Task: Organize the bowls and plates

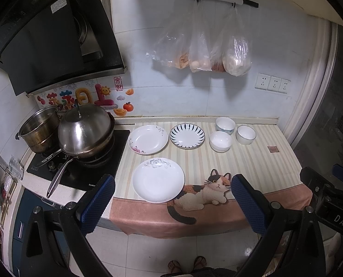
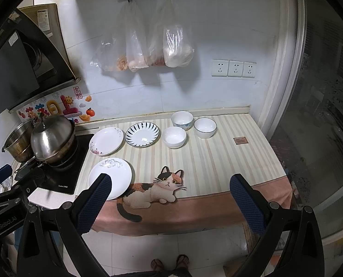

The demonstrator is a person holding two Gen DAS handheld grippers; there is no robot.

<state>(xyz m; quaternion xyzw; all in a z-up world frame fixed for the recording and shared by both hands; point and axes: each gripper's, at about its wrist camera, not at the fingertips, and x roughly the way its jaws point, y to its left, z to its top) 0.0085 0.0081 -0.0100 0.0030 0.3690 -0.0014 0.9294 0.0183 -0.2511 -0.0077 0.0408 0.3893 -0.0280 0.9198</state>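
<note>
Fingers spread wide on both the left gripper (image 1: 172, 198) and the right gripper (image 2: 170, 202) — each holds nothing, short of the counter.

Nearest on the striped cat mat (image 1: 252, 161) lies a grey-flowered plate (image 1: 158, 179); behind it a pink-flowered plate (image 1: 148, 139) and blue-striped plate (image 1: 187, 135) — then three bowls (image 1: 220, 140) clustered near the wall.

Three plates (image 1: 158, 180) and three bowls (image 1: 220, 141) sit upright, unstacked, apart.
</note>
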